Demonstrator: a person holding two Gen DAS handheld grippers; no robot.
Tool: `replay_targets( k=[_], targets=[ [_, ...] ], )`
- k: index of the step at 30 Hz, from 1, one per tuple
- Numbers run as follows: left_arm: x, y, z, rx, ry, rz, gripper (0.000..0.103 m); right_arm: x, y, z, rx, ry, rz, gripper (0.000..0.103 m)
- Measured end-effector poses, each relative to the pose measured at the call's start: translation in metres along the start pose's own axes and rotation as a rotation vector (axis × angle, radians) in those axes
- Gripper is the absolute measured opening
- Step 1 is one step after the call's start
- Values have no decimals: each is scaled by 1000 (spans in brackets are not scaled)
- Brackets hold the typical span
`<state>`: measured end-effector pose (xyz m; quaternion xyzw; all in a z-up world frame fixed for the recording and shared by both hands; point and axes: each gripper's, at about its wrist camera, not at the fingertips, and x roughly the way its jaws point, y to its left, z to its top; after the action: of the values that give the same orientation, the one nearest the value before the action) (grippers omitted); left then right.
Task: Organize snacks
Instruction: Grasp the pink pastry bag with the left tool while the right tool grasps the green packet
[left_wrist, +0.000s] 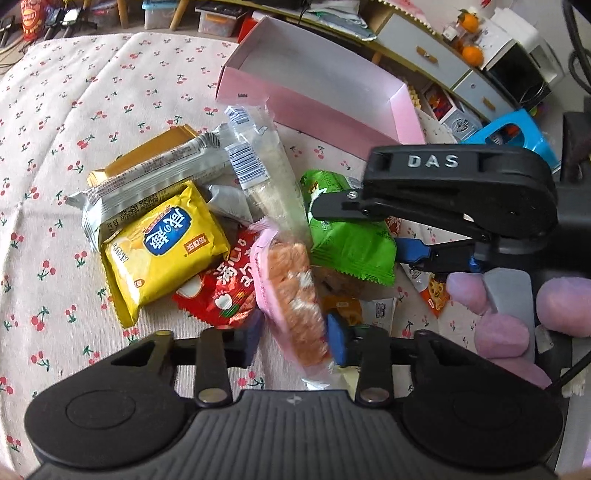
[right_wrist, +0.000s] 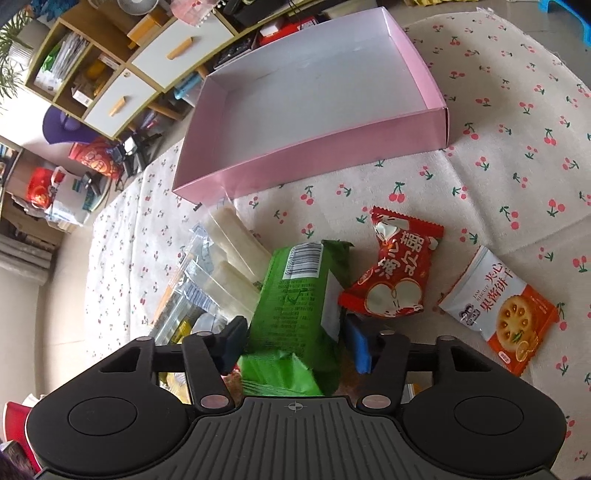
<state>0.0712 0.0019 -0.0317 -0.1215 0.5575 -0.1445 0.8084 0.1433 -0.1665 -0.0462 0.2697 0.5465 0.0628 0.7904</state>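
A pile of snack packets lies on the cherry-print cloth before an open pink box (left_wrist: 317, 99), also in the right wrist view (right_wrist: 314, 155). My left gripper (left_wrist: 295, 338) straddles a pink-wrapped orange snack bar (left_wrist: 295, 295) with its blue pads on both sides; whether it grips is unclear. My right gripper (right_wrist: 295, 341) is around a green packet (right_wrist: 295, 310), pads beside both sides. From the left wrist view the right gripper (left_wrist: 373, 236) sits over that green packet (left_wrist: 347, 240). A yellow packet (left_wrist: 166, 243) and a red packet (left_wrist: 218, 295) lie nearby.
A silver wrapper (left_wrist: 155, 177), a clear rice-cracker pack (left_wrist: 266, 173) and a gold packet (left_wrist: 147, 151) lie in the pile. A red packet (right_wrist: 395, 277) and a white-orange biscuit packet (right_wrist: 502, 306) lie to the right. Shelves (right_wrist: 110, 74) and clutter stand behind the table.
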Motion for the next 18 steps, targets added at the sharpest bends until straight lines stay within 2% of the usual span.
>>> replay_targets(
  k=[1, 7, 18],
  targets=[
    [-1, 1, -1, 0, 0, 4, 26, -1, -1, -1, 1, 0, 2, 52],
    [-9, 9, -5, -14, -6, -8, 23, -8, -2, -3, 1, 4, 19, 50],
    [-26, 16, -3, -36, -34, -78, 22, -26, -5, -4, 19, -2, 74, 49]
  ],
)
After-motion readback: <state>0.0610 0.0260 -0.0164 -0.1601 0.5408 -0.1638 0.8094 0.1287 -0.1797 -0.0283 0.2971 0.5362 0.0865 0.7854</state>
